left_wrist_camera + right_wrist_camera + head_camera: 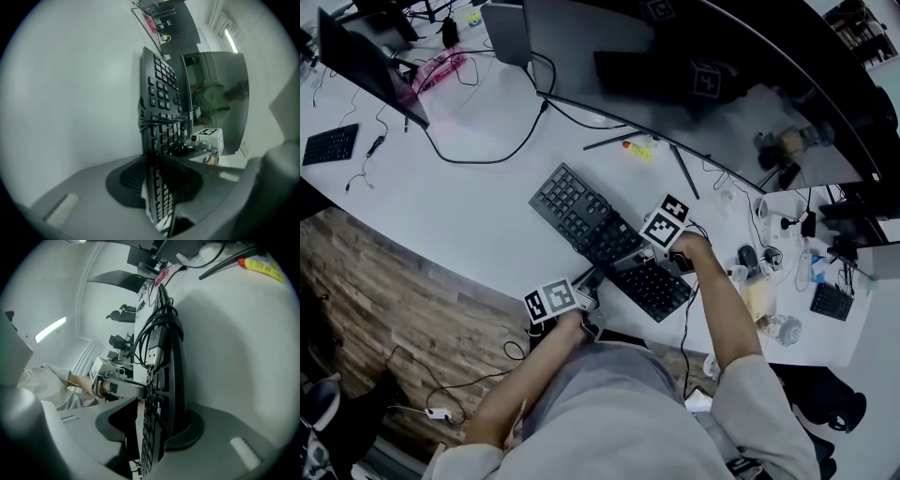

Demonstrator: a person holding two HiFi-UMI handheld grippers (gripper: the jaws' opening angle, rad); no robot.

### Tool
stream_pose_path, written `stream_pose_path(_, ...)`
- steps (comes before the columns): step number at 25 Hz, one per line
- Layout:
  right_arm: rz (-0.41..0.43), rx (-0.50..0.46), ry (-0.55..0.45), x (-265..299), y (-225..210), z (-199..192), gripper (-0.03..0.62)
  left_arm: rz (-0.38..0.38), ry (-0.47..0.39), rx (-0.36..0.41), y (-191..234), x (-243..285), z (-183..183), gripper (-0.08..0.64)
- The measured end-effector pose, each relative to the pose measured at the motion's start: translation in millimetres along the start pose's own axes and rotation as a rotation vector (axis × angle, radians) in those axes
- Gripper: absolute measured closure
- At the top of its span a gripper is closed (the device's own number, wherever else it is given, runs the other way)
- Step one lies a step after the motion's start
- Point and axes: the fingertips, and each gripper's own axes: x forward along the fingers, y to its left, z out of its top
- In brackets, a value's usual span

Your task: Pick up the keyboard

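A wide white bench (487, 220) fills my head view, with a large curved monitor (609, 47) along its far side. The black keyboard (581, 211) lies diagonally on the bench in front of the monitor, close to the near edge.

My left hand-held gripper (157, 183) is at the keyboard's near edge. Its own view shows it clamped on the keyboard, a dark pad against each face and the key rows running away between them.

My right hand-held gripper (152, 427) is just beside it on the same stretch of keyboard. Its jaws straddle the board but stand apart: one pad is against the underside and a thin gap shows on the key side.

A coiled black cable (157, 329) is wrapped around the keyboard, and its silver USB plug (153, 354) rests on the keys.
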Motion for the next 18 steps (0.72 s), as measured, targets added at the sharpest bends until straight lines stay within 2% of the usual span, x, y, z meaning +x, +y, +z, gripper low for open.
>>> stream_pose_path(2,0.012,0.007,0.031,6.0,-0.7,-2.0,0.449,0.005,-0.002,0.009,0.6,-1.5,1.5,0.560)
stream_pose_path(6,0.052,0.036,-0.001,12.0,-1.2,2.7,0.454,0.022,-0.038,0.028,3.6,-6.3,7.1,0.560)
stream_pose_path(9,0.059,0.072,-0.059,16.0,-3.4,10.3,0.489,0.036,-0.056,0.056,5.5,-10.7,16.5,0.560)
stream_pose_path(14,0.073,0.122,-0.192,21.1,0.1,16.2,0.500,0.036,-0.034,0.081,7.3,-16.9,25.0,0.560)
stream_pose_path(18,0.063,0.143,-0.273,19.3,4.0,17.0,0.512,0.010,0.000,0.023,7.6,-17.1,25.0,0.560)
